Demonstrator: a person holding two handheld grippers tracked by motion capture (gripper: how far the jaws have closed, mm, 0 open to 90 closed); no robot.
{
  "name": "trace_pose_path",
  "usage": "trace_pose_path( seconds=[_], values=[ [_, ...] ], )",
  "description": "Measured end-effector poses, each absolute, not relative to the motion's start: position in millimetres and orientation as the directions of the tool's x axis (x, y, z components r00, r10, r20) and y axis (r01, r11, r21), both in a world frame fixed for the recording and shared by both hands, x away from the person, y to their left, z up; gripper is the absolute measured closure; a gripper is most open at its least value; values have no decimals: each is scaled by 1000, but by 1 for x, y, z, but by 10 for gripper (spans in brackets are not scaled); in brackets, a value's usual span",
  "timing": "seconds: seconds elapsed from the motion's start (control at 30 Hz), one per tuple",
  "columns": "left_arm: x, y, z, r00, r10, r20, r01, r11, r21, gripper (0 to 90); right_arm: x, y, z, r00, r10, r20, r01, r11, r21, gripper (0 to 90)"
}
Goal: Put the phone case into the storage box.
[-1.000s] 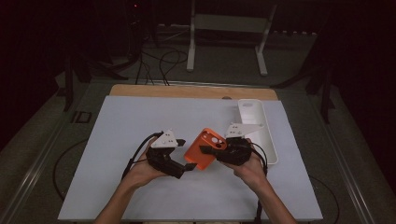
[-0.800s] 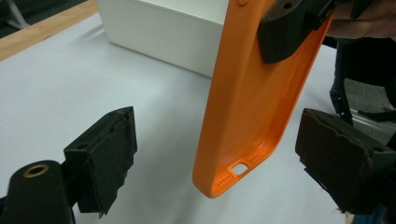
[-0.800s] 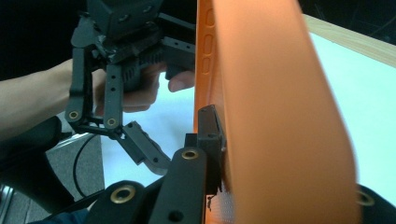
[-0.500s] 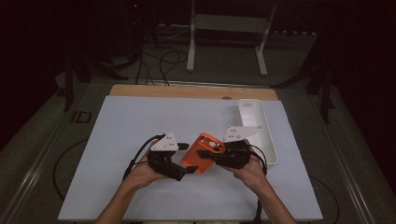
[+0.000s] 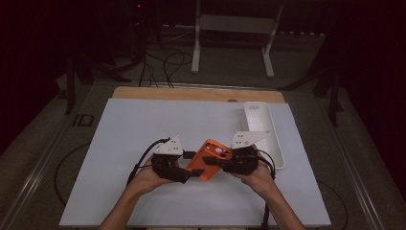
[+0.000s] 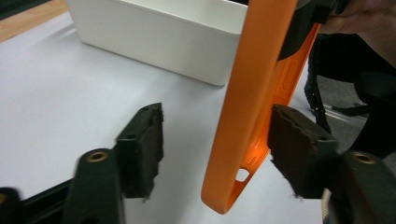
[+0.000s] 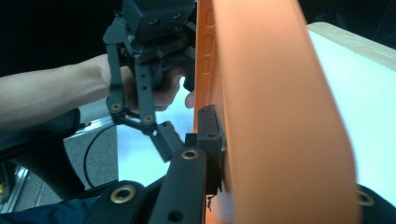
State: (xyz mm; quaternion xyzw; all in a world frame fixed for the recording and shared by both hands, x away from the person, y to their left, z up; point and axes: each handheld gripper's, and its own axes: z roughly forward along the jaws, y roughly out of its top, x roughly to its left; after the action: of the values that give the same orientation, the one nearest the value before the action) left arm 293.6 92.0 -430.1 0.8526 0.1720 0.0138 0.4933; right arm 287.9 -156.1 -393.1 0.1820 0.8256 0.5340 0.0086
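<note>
A: One white sheet is seen spread over the table (image 5: 143, 143), with a strip of bare wood left at its 12 o'clock edge. What is set on it?

B: A long white tray (image 5: 268, 139) is placed toward 2 o'clock of the sheet's middle, its length run from 12 to 6. The person's forearms are brought in from 6 o'clock.

A: And where is the orange phone case (image 5: 210, 160) found?

B: It is held above the sheet, just toward 5 o'clock of the middle, between the two grippers and tilted on edge. In the left gripper view the case (image 6: 261, 107) is seen edge-on with the tray (image 6: 163, 32) behind it.

A: How is the right gripper (image 5: 218, 162) set?

B: It is clamped tight on the case from the 3 o'clock side; in the right gripper view one pad is pressed flat against the case (image 7: 280, 116).

A: And the left gripper (image 5: 194, 165)?

B: It is positioned at 9 o'clock of the case. Its jaws have just been closing, with the lower end of the case between them. One pad is touching the case or just beside it; the other is kept well apart, so nothing is clamped.
</note>
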Motion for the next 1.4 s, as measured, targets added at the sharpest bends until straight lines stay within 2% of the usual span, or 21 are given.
trace_pose_path(
  seconds=[0.23, 0.53, 0.83, 1.13, 1.4],
  values=[
    [294, 93, -432, 951, 257, -169, 275, -458, 845, 661, 289, -158, -393, -938, 295, 180, 285, 365, 886, 875],
    [293, 95, -435, 962, 177, -209, 269, -456, 848, 793, 295, -161, -395, -946, 245, 212, 293, 366, 883, 858],
    [292, 89, -439, 963, 157, -217, 266, -480, 836, 788, 297, -160, -396, -954, 199, 226, 285, 358, 889, 872],
    [294, 93, -438, 960, 126, -250, 280, -410, 868, 794, 299, -166, -399, -948, 163, 273, 310, 284, 907, 880],
    [293, 91, -440, 960, 108, -260, 282, -391, 876, 796, 297, -165, -400, -950, 153, 272, 305, 265, 915, 881]
  ],
)
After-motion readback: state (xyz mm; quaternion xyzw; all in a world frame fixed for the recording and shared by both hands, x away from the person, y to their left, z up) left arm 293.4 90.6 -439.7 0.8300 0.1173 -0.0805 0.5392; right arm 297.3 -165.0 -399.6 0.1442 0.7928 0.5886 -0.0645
